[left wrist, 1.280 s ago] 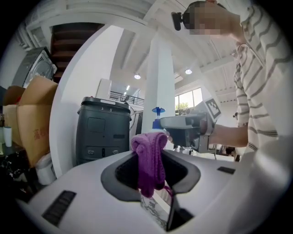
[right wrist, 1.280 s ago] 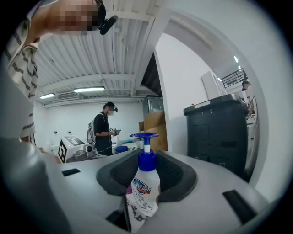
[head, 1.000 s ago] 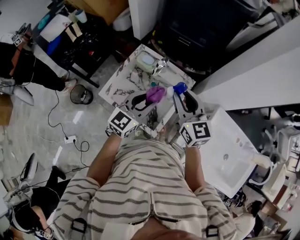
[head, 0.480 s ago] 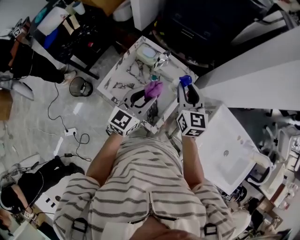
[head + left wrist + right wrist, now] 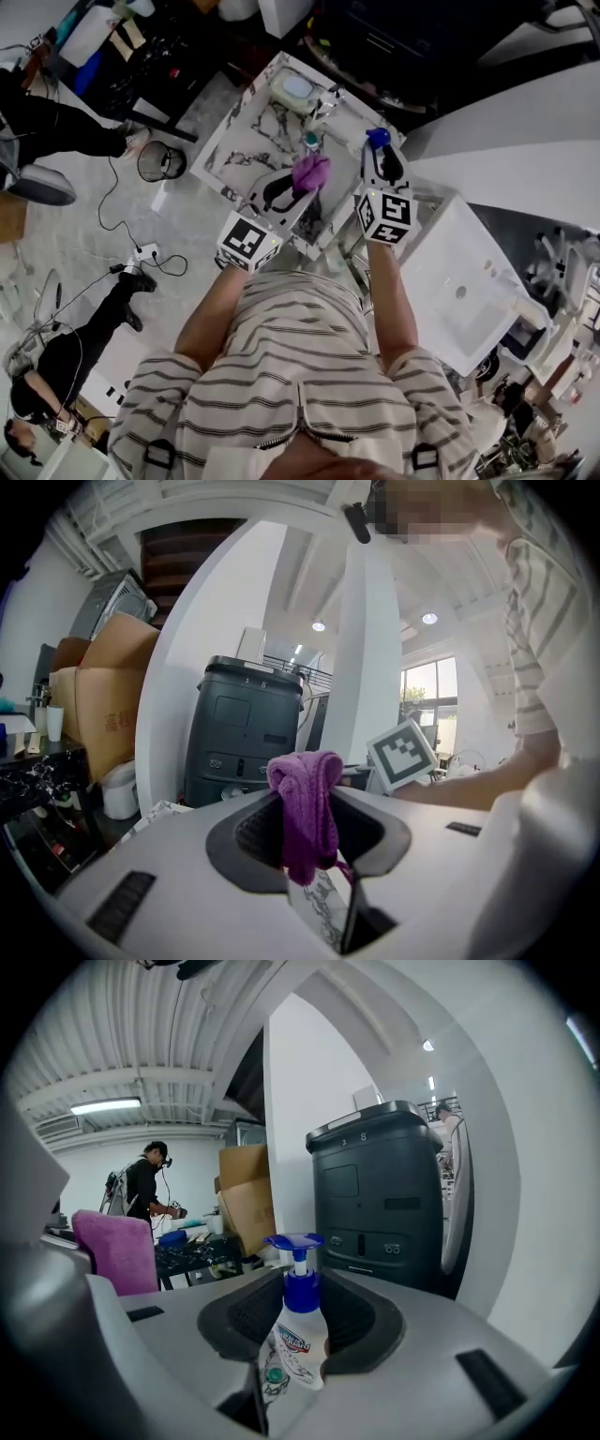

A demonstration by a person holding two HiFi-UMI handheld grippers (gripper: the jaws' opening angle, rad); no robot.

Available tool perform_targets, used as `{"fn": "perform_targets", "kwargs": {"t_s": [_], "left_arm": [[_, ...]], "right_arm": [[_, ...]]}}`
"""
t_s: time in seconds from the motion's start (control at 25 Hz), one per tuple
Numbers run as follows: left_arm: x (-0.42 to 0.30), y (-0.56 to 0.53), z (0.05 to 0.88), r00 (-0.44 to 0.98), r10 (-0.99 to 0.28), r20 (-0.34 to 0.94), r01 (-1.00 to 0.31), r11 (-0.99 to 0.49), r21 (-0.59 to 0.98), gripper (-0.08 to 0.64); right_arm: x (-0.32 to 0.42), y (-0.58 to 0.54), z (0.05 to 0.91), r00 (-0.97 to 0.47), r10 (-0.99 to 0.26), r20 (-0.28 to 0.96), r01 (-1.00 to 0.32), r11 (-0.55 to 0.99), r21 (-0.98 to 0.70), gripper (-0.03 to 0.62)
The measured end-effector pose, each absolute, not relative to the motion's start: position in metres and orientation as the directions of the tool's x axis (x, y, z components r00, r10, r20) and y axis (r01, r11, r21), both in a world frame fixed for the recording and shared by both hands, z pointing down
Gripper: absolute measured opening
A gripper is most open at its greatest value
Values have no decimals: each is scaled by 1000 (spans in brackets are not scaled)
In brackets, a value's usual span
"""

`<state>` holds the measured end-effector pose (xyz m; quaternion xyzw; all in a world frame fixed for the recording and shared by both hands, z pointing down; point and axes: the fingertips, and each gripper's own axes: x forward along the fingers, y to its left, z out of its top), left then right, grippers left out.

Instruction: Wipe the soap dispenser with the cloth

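One cloth [image 5: 304, 803], one dispenser [image 5: 296, 1340], both grippers full
Your left gripper [image 5: 298, 186] is clamped on the purple cloth, your right gripper [image 5: 382, 161] on the upright blue-pump dispenser. They're side by side, not touching, by the marble counter [image 5: 246, 155].

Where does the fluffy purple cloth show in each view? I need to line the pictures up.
Head view: the fluffy purple cloth is bunched at the left gripper's tips, above centre, over the marble-patterned table.
Left gripper view: centre, clamped between the jaws and draped over them.
Right gripper view: left edge, mid-height.
Shared landmark: the dark grey boxy cabinet stands behind the jaws in both gripper views.
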<state>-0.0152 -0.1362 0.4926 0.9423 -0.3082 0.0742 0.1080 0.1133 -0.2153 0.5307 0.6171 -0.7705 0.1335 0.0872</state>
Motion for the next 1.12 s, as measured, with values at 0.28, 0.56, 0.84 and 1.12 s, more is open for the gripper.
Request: {"fn": "perform_targets", "kwargs": {"t_s": [0.28, 0.56, 0.84, 1.12], "left_arm": [[-9, -136, 511, 817, -526, 235, -571, -794, 209, 120], [-7, -138, 528, 823, -506, 258, -562, -793, 237, 120], [-8, -143, 536, 818, -507, 271, -569, -784, 250, 120], [-15, -146, 541, 810, -513, 284, -580, -775, 253, 120]], "right_arm": [[120, -240, 573, -187, -917, 351, -982, 176, -64, 132], [130, -264, 604, -157, -912, 378, -988, 148, -51, 132], [135, -275, 630, -148, -898, 415, -989, 147, -35, 130], [136, -276, 635, -141, -896, 420, -989, 145, -23, 133]]}}
